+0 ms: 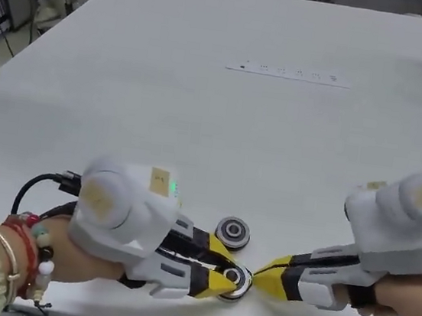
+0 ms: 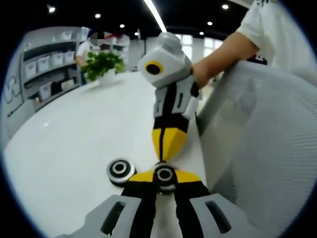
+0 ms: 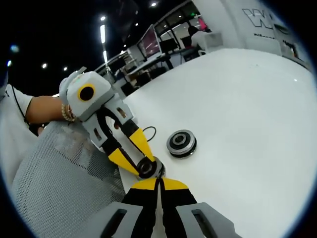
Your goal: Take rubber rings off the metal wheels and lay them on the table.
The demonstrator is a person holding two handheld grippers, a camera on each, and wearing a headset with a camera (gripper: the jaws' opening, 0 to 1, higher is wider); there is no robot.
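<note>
Rubber comes off first from the wheel I hold, by my reading: this is the opening ring, not yet freed. My left gripper [image 1: 227, 276] has its jaws clamped on one metal wheel [image 1: 238, 279] at the near edge of the counter [image 1: 199, 126]. The second wheel [image 1: 233, 232] lies flat just beside it, untouched, its dark rubber ring [image 1: 219, 231] in place. My right gripper [image 1: 261, 275] has its jaws pressed together, tips against the held wheel's rim. Whether they nip any rubber I cannot tell. Next I need a sure bite on that band, then a peel away from the left. Count: two wheels, two grippers.
</note>
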